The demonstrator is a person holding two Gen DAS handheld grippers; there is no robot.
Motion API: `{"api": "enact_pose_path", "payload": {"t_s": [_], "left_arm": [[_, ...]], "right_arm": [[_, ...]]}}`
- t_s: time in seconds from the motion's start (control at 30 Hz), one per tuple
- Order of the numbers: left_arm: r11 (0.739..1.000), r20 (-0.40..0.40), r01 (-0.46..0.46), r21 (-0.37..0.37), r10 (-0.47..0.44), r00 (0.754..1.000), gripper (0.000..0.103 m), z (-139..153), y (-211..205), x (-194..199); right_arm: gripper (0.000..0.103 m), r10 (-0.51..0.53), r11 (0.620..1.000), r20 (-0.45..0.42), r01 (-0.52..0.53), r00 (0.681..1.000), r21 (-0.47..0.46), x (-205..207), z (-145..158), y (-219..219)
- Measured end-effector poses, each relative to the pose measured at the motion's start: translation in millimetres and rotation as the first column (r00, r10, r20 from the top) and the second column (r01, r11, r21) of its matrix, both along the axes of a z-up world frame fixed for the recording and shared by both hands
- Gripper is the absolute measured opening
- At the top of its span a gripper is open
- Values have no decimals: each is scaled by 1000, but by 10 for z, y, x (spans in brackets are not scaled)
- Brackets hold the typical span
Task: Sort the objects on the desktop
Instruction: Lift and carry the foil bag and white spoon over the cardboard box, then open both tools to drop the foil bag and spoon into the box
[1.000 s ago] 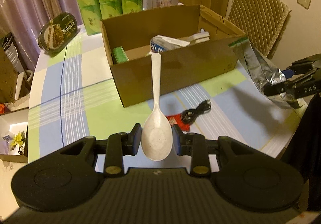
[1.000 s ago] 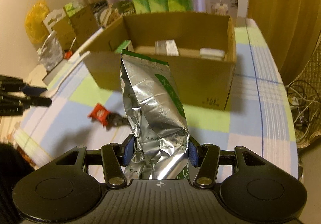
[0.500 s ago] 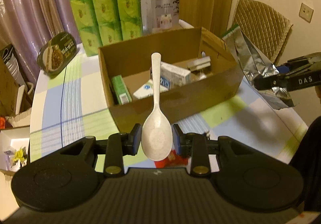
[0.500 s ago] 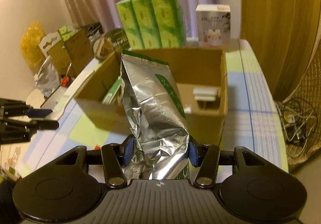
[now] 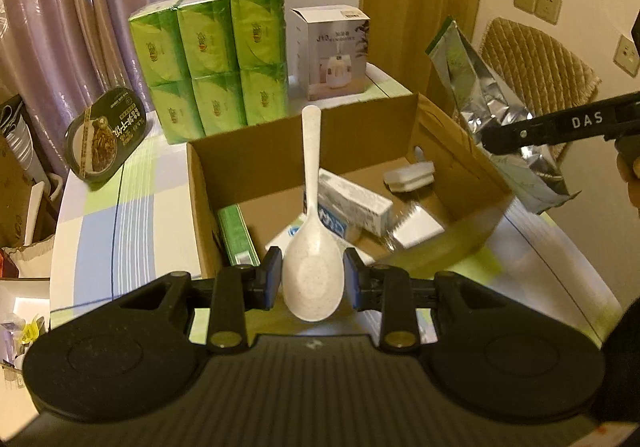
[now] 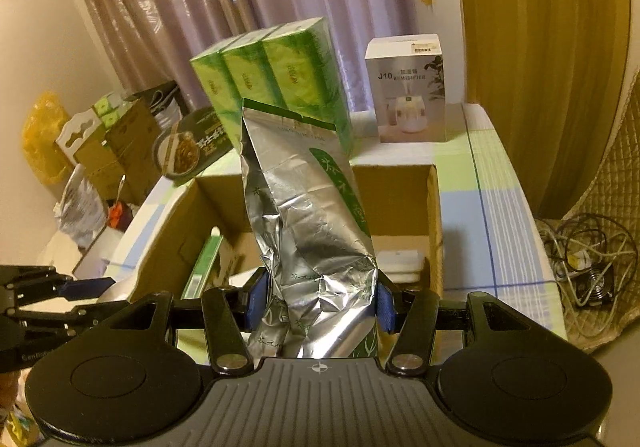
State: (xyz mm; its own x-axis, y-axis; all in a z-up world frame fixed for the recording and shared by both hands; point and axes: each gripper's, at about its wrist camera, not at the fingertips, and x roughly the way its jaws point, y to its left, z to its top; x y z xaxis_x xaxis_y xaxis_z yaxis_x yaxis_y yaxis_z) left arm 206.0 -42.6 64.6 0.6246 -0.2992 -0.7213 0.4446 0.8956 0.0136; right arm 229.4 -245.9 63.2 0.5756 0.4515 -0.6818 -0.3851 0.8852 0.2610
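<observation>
While both grippers hang over the open cardboard box (image 5: 452,151), the items stand as follows, left to right.

Far left, on the checked tablecloth (image 5: 100,231): a dark oval tin (image 5: 106,141) with a printed lid, propped on edge and tilted.

Far centre-left, behind the box: a stack of green tissue packs (image 5: 212,61), three wide and two high, upright.

Centre: left gripper (image 5: 312,279), jaws nearly closed, the pads pressing on the bowl of a white spoon (image 5: 312,247). The spoon's handle points away over the box interior.

Inside the box, left to right: a green carton (image 5: 236,235) lying along the left wall; a blue-and-white carton (image 5: 352,203) lying flat in the middle, partly behind the spoon; a white packet (image 5: 416,225), blurred, near the front wall; a small white block (image 5: 410,173) toward the far right corner.

Far centre-right, behind the box: a white humidifier box (image 5: 334,53), upright.

Right: right gripper (image 6: 318,301), jaws about half open and clamped on the lower part of a silver foil bag (image 6: 308,231) with a green strip. The bag stands tall between the pads, its top leaning slightly left. In the left wrist view it hangs above the box's right wall (image 5: 500,119). In the right wrist view it sits in front of the box interior.

Far right: a quilted chair back (image 5: 536,63) against the wall, and tangled cables (image 6: 588,259) beyond the table edge.
</observation>
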Motion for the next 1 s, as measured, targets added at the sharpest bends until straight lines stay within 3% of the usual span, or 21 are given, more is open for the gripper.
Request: {"api": "enact_pose_path", "payload": {"t_s": [0.37,0.67,0.7,0.73,0.77,0.83,1.0], "left_arm": [[999,-21,-38,-13,38,999,28,-108,-75,512],[998,-68,-65,-14,64,996,28,-372,-72,720],[997,-71,-72,-15,70,995,28,-400,-68,734],[997,-73,-81,-17,80,994,28,-425,-60,749],[995,-75,-93,-21,91,993,29,-448,-47,767],[994,-77,-105,-28,103,992,41,-481,-21,791],[995,-71,-94,-17,93,993,42,-524,-13,734]], "right_arm": [[50,-74,993,-126,84,989,79,557,-255,50],[50,-100,991,-156,113,983,78,735,-424,73],[48,-101,990,-155,115,983,80,745,-437,71],[35,-101,990,-153,115,983,84,752,-446,70],[28,-99,989,-151,114,984,92,760,-450,65],[26,-108,988,-148,122,983,93,772,-451,59],[27,-114,989,-146,127,983,81,764,-503,54]]}}
